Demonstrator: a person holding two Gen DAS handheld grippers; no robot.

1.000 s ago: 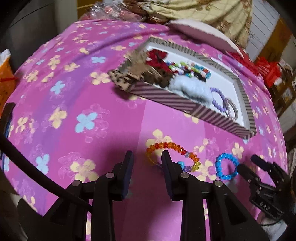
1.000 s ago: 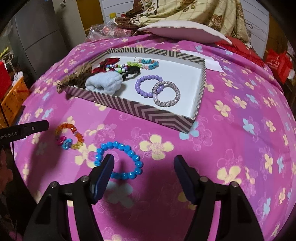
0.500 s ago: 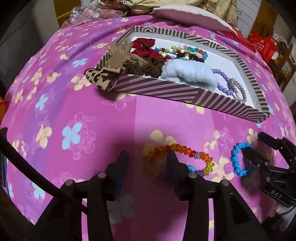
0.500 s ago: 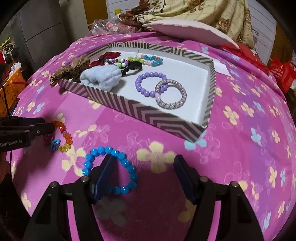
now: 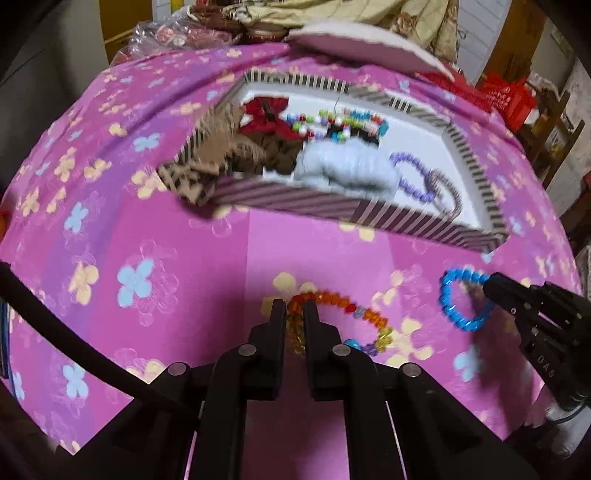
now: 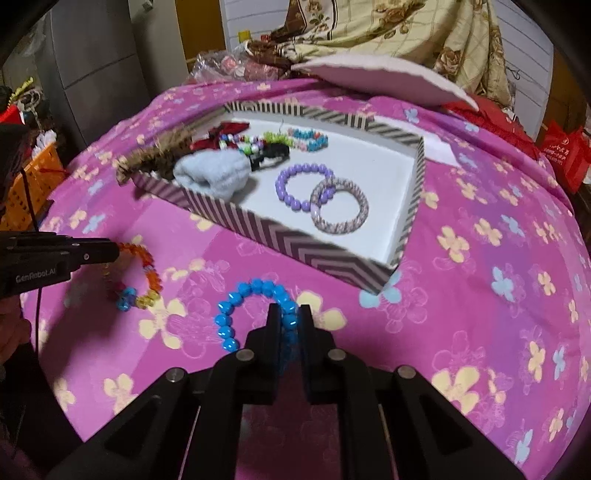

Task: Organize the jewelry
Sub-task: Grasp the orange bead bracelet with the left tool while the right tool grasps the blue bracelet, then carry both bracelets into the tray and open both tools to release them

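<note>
My left gripper is shut on the multicolour bead bracelet, orange, red and yellow, on the pink flowered cloth; it also shows in the right wrist view, with the left gripper at its left end. My right gripper is shut on the blue bead bracelet, seen in the left wrist view with the right gripper on its right side. The striped box lies behind and holds a purple bracelet, a grey-pink bracelet, a pale blue scrunchie and more beads.
A leopard-print scrunchie hangs over the box's left corner. A red bow lies in the box. A pink cushion and a patterned blanket lie beyond it. An orange basket stands at the left.
Both grippers have closed: the left onto the multicolour bracelet, the right onto the blue bracelet. Both were open and hovering beside them before.
</note>
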